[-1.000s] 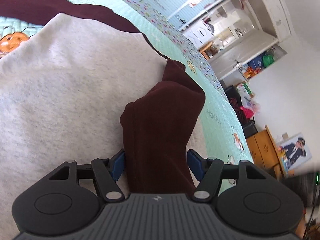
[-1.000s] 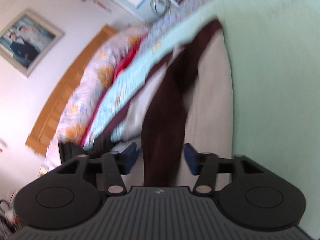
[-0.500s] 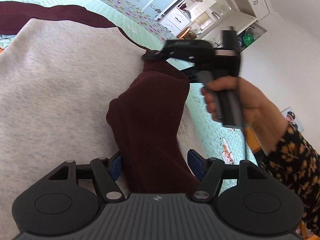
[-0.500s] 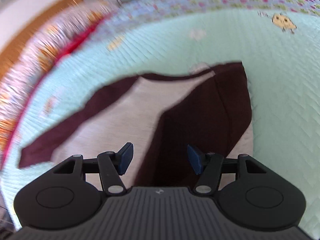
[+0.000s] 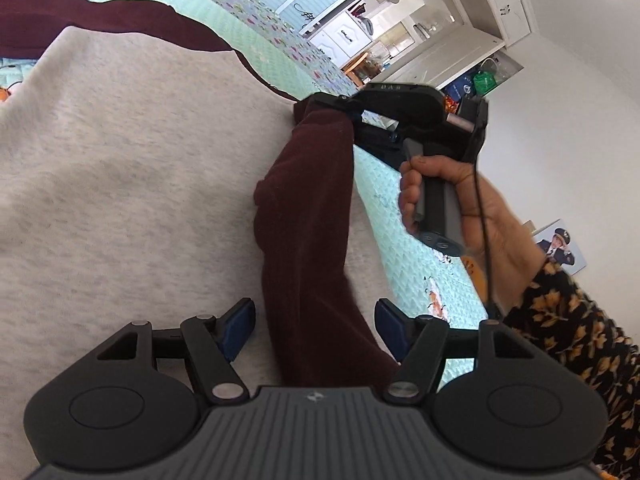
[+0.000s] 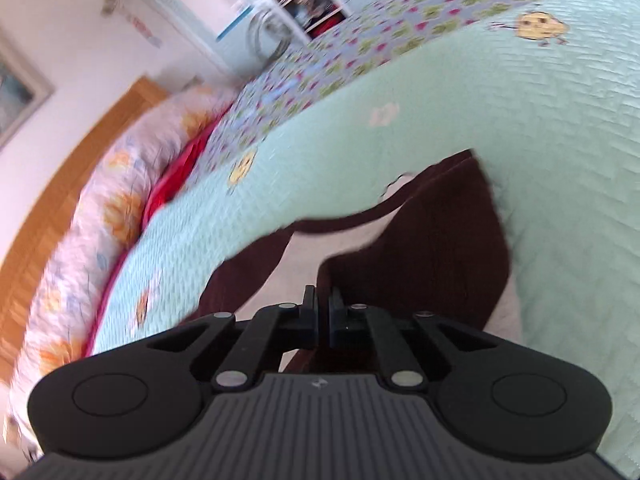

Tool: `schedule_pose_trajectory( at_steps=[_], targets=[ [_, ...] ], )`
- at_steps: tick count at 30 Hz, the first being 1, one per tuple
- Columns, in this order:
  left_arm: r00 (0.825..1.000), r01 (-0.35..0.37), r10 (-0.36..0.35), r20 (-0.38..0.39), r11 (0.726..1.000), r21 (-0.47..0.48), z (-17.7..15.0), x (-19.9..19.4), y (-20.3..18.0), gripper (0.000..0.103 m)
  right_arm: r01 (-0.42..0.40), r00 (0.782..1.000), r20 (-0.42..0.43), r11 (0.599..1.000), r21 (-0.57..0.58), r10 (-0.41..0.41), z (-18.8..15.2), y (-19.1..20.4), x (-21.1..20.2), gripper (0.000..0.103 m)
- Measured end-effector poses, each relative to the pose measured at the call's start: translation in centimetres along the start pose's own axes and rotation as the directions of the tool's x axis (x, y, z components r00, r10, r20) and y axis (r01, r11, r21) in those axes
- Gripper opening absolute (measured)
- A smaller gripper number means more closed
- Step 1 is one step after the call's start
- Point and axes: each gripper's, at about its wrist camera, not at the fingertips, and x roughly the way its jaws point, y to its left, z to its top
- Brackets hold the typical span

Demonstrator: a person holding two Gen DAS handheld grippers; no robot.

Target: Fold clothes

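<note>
Left gripper has its blue pads standing apart on either side of the maroon sleeve, which runs up between them; whether the pads touch the cloth cannot be told. That sleeve lies over the grey body of the sweatshirt, near the garment's right side in the left wrist view, just inside the bed's right edge. Farther along, the right gripper comes in from the right, held in a hand with a dark floral cuff. Its jaws are closing and already pinch the far end of the sleeve, which is raised off the body.

From the right wrist, the right gripper shows its fingers nearly together with maroon cloth bunched between and beyond them. A strip of grey body shows past that. The sweatshirt rests on a mint quilt with small cartoon prints. Toward the bed's far left edge lie a floral pillow and a wooden headboard. Beyond the bed stand white shelves.
</note>
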Motion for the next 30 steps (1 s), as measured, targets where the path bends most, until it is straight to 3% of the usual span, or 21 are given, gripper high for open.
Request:
schedule_pose_trajectory(
  at_steps=[4,9,13,15,17,20,24,30],
  targets=[
    [1.0,-0.009,0.01,-0.019,0.999,0.043,-0.1,0.2,-0.3,0.069,-0.061,0.998,0.038,0.996,0.062,0.059,0.1,-1.2,0.6,0.008],
    [1.0,-0.014,0.016,-0.027,0.998,0.058,0.0,0.4,-0.5,0.069,0.017,1.0,0.013,1.0,-0.007,-0.017,0.7,-1.0,2.4,0.006],
    [0.999,0.034,-0.035,-0.023,0.999,-0.025,0.5,0.4,0.7,0.069,-0.098,0.992,0.079,0.995,0.017,0.097,-0.4,-1.4,-0.5,0.012],
    [0.999,0.037,-0.037,-0.026,0.999,-0.021,0.6,0.2,0.7,0.069,-0.139,0.987,0.087,0.99,0.01,0.138,-1.6,-1.5,-3.1,0.023],
    [0.999,0.023,-0.023,-0.03,1.0,0.002,0.6,0.3,0.2,0.069,-0.148,0.987,0.056,0.989,0.007,0.148,-3.3,-1.6,-5.5,0.045],
    [0.999,0.006,-0.005,-0.035,1.0,0.028,0.5,0.1,-0.6,0.069,-0.158,0.987,-0.03,0.987,0.025,0.159,-6.1,-2.3,-7.4,0.047],
    [1.0,-0.003,0.005,-0.022,0.998,0.071,0.8,-1.2,-1.8,0.069,-0.156,0.981,-0.121,0.988,-0.003,0.154,-8.6,-2.4,-6.5,0.048],
    [1.0,-0.001,-0.001,0.024,0.995,0.104,1.5,-2.9,-3.3,0.069,-0.246,0.964,-0.099,0.969,0.015,0.246,-8.5,-2.1,-6.2,0.049]
  ],
)
